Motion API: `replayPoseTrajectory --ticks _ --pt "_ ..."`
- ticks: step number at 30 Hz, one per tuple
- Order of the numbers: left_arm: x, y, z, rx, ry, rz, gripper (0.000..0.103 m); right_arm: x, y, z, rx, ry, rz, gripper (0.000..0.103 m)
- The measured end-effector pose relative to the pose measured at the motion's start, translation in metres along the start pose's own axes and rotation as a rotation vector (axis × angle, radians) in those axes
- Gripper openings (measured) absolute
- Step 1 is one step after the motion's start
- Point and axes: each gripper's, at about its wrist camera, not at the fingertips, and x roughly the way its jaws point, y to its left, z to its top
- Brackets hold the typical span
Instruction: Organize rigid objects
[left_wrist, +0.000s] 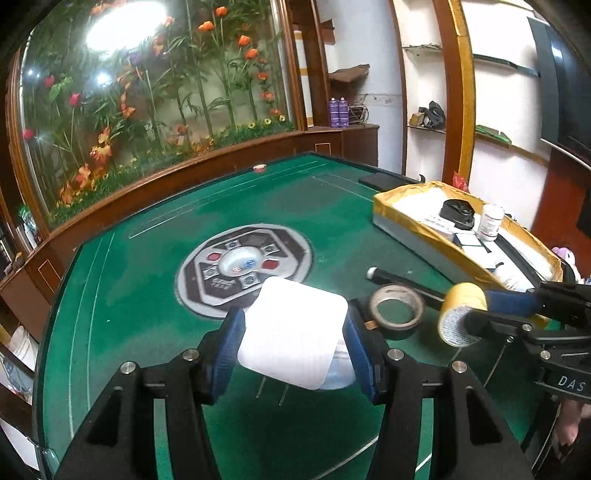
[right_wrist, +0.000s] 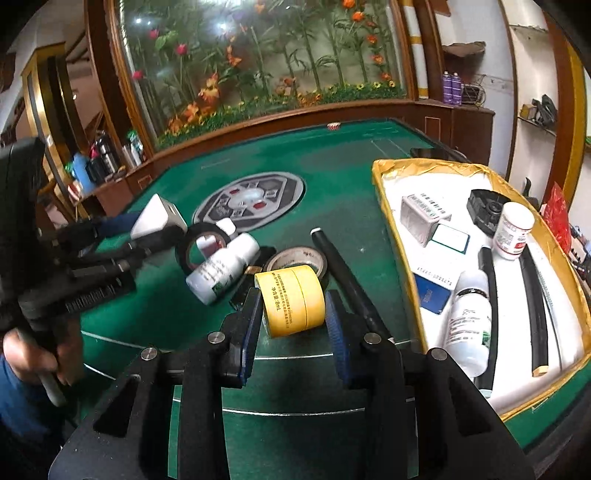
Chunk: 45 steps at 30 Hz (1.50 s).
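- My left gripper (left_wrist: 293, 341) pinches a white block (left_wrist: 291, 332), one blue pad on each side, holding it clear above the green table (left_wrist: 147, 266). From the right wrist view the same gripper (right_wrist: 151, 236) shows at the left edge with the block (right_wrist: 157, 218) in its jaws, a hand (right_wrist: 33, 354) wrapped around its handle.
- My right gripper (right_wrist: 293, 321) has a yellow tape roll (right_wrist: 291, 301) between its blue pads; the left pad sits against the roll's side, the right one looks to be just touching — I read that as a grip on the roll. In the left wrist view it (left_wrist: 461, 321) reaches in from the right with the yellow roll (left_wrist: 461, 314) at its tip.
- Just behind the yellow roll lies a brown-cored tape roll (right_wrist: 299, 258) flat on the felt, with a black rod (right_wrist: 343, 273) running beside it toward the gripper's right finger.
- To the left of those, a white bottle (right_wrist: 221, 269) lies on its side, and a black tape roll (right_wrist: 205, 247) leans against it — a smaller white bottle (right_wrist: 226, 226) is just behind.
- The table's round grey centre panel (right_wrist: 251, 201) is further out, well apart from the clutter.
- On the right stands a yellow-taped tray (right_wrist: 384, 206) with a white lining. Inside I see a grey barcoded box (right_wrist: 423, 218), a white jar (right_wrist: 513, 230) upright, a black round part (right_wrist: 485, 210), a white bottle on its side (right_wrist: 469, 321), a blue card (right_wrist: 432, 295) and two long black strips (right_wrist: 535, 306).
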Motion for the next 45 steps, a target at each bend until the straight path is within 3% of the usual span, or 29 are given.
replayPoseTrajectory --ticks 6,12,20,23,26,31,35,36,39,42,45 --pt "0.002 -0.023 0.002 0.028 -0.006 0.003 0.046 -0.009 -0.012 0.001 0.038 -0.011 -0.007 0.034" --pt "-0.004 -0.046 0.003 0.076 -0.040 0.021 0.045 -0.019 -0.021 0.001 0.060 -0.034 -0.016 0.034" --pt "0.001 -0.045 0.001 0.067 -0.013 0.007 0.045 -0.024 -0.026 -0.001 0.070 -0.038 -0.012 0.034" --pt "-0.002 -0.025 0.002 0.003 0.000 -0.079 0.045 -0.025 -0.027 -0.002 0.071 -0.038 -0.014 0.034" --pt "0.003 0.007 0.000 -0.075 0.070 -0.179 0.045 -0.029 -0.029 -0.002 0.070 -0.047 -0.016 0.034" --pt "0.012 0.054 -0.012 -0.255 0.138 -0.248 0.046 -0.036 -0.036 -0.001 0.083 -0.060 -0.021 0.034" --pt "0.017 0.053 -0.016 -0.309 0.175 -0.364 0.053 -0.035 -0.037 -0.002 0.089 -0.059 -0.007 0.034" --pt "0.016 0.047 -0.015 -0.283 0.180 -0.362 0.056 -0.034 -0.036 -0.002 0.088 -0.058 -0.003 0.034" --pt "0.017 0.021 -0.016 -0.168 0.218 -0.251 0.073 -0.034 -0.035 -0.003 0.084 -0.059 -0.003 0.034" --pt "0.022 -0.005 -0.020 -0.058 0.250 -0.122 0.073 -0.034 -0.037 -0.002 0.088 -0.059 -0.002 0.034" --pt "0.026 -0.019 -0.025 -0.012 0.261 -0.086 0.073 -0.034 -0.038 -0.002 0.091 -0.059 0.002 0.034"
